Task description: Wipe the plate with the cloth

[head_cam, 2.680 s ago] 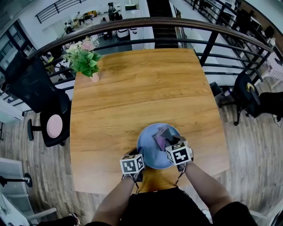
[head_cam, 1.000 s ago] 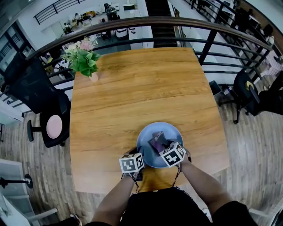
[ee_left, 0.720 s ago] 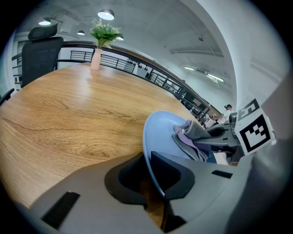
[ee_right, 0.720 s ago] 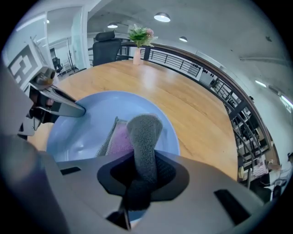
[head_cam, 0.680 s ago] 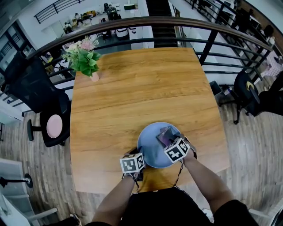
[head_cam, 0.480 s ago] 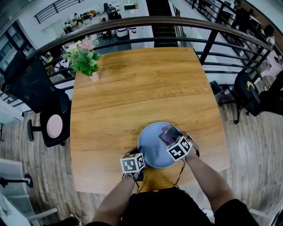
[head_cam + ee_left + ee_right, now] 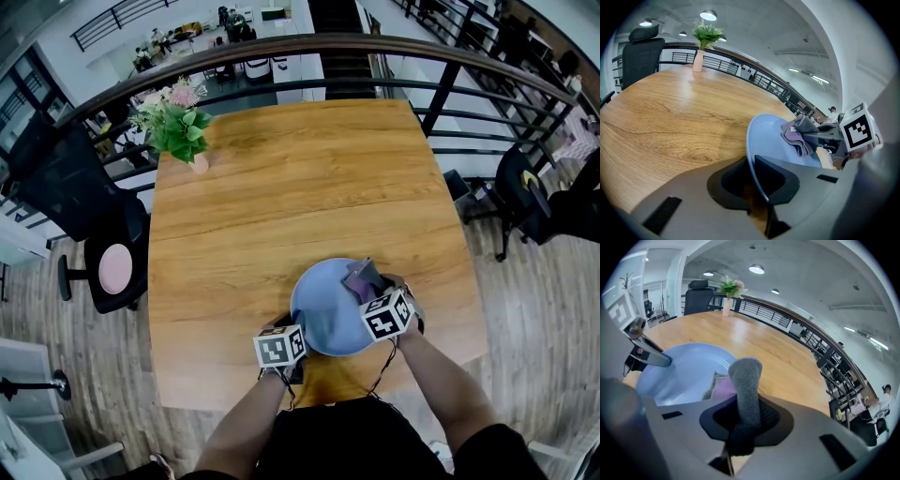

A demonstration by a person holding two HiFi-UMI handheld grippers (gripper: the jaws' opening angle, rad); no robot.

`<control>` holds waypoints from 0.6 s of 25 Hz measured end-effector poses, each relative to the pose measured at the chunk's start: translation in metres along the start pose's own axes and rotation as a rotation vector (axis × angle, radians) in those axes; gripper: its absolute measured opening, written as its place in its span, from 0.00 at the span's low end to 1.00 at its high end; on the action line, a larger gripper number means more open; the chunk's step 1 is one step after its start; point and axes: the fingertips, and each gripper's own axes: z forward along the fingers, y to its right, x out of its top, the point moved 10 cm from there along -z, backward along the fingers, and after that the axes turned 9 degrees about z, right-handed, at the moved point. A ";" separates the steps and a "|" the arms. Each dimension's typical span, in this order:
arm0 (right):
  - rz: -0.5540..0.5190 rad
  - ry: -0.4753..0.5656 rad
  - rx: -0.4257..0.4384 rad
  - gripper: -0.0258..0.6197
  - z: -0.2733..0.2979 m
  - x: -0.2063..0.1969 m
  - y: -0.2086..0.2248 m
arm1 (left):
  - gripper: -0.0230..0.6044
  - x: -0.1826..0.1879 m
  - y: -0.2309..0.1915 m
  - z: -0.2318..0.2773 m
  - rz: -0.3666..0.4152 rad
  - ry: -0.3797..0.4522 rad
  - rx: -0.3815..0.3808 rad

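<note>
- The only print is the black-and-white square patterns on the 2 marker cubes (image 7: pixel 279 348); they hold no readable words or brand.
- The left gripper (image 7: pixel 757 180) is clamped on the near rim of the blue plate (image 7: pixel 323 314). The thin rim runs edge-on between its 2 jaws.
- The right gripper (image 7: pixel 740 420) is clenched on the cloth (image 7: pixel 745 380). A grey fold stands up between its jaws, and a lilac part lies on the plate just beyond.
- In the head view the cloth (image 7: pixel 361 277) sits on the far right part of the plate, close to the rim.
- The plate rests on the wooden table (image 7: pixel 281 187), near the edge closest to the person.
- From above, the cubes hide the jaws of both grippers, part of the plate's near rim and the near end of the cloth.
- The person's arms (image 7: pixel 441 384) are cut off at the bottom edge.
- A vase of flowers (image 7: pixel 178 127) stands at the far left corner of the table, well apart from the plate.
- Beyond the railing (image 7: pixel 328 47), the lower floor is too small to make out clearly.
</note>
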 end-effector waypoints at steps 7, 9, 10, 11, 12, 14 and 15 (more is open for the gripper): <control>0.110 0.041 0.042 0.15 -0.015 0.003 -0.002 | 0.13 0.001 0.001 0.001 0.000 0.002 -0.001; 0.148 0.042 0.088 0.15 -0.018 0.002 -0.008 | 0.13 0.000 0.001 0.001 0.001 0.002 0.001; 0.168 0.040 0.114 0.15 -0.020 0.001 -0.011 | 0.13 0.000 0.001 0.001 0.001 0.002 0.002; 0.188 0.035 0.141 0.16 -0.021 0.001 -0.016 | 0.13 0.000 0.000 0.001 0.002 0.002 0.003; 0.206 0.029 0.167 0.15 -0.022 0.000 -0.021 | 0.13 0.000 0.000 0.000 0.002 0.002 0.004; 0.229 0.016 0.210 0.15 -0.023 -0.004 -0.030 | 0.13 0.001 0.000 0.000 0.002 0.002 0.004; 0.235 0.010 0.230 0.16 -0.023 -0.006 -0.035 | 0.13 0.001 0.001 0.000 0.002 0.002 0.003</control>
